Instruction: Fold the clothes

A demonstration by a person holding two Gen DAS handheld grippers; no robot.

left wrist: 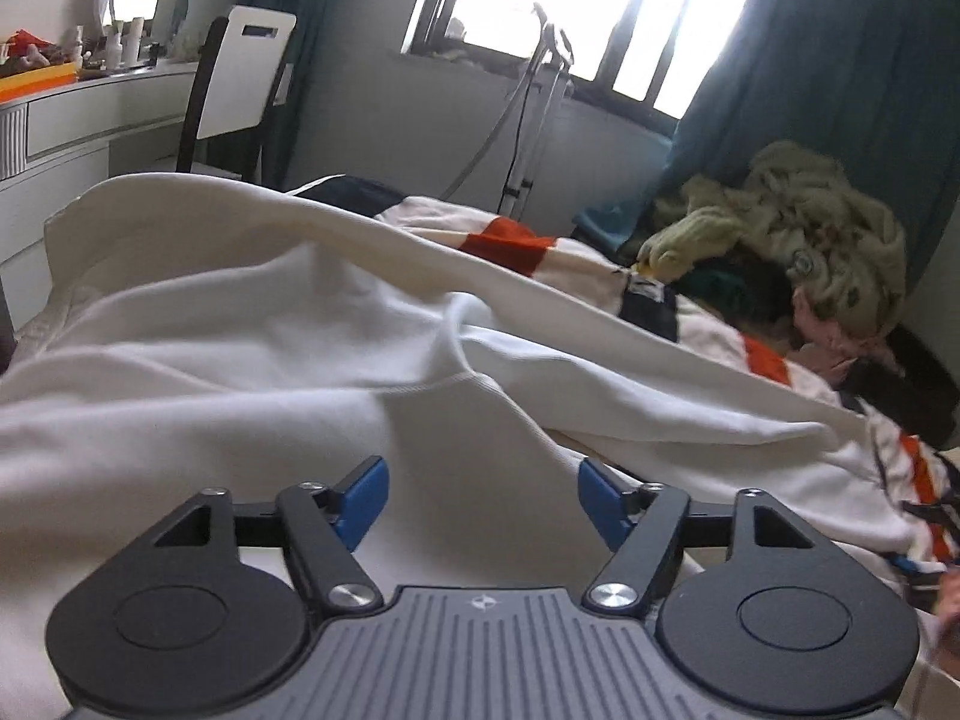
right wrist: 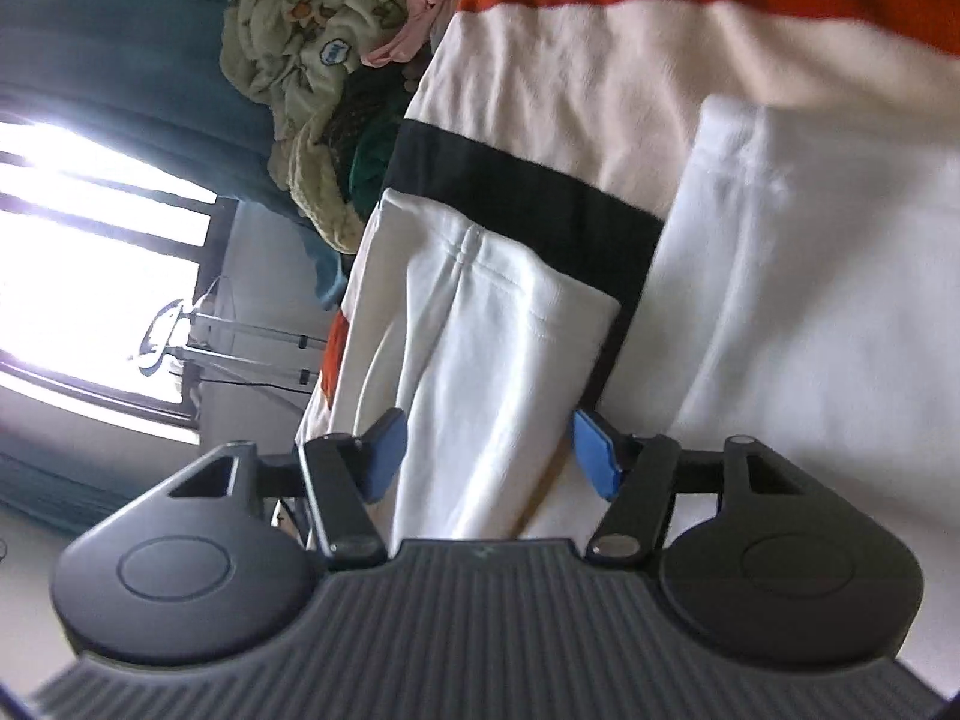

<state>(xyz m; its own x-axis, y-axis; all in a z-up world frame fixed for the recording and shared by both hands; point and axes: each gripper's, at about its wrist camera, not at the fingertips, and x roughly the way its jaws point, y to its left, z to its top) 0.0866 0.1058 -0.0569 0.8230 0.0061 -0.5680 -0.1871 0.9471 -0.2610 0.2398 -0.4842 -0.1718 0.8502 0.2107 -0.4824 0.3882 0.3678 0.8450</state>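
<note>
Two tongs over bed, both with blue pads spread apart. Striped blanket [left wrist: 510,240], orange, black and cream, covers bed. White garment [left wrist: 270,324] lies rumpled on blanket. White sleeve [right wrist: 480,348] runs between pads of right tongs [right wrist: 489,450], unclamped. Left tongs [left wrist: 483,495] low over white fabric, gripping nothing.

left wrist cam sits low and level right over the white garment [left wrist: 252,324], looking across the bed toward the window [left wrist: 576,6]. right wrist cam is rolled sideways, so the window [right wrist: 90,252] runs up its left edge, and it's very close to the cloth. both catch the striped blanket [left wrist: 510,240] and the green clothes pile [right wrist: 300,54]
</note>
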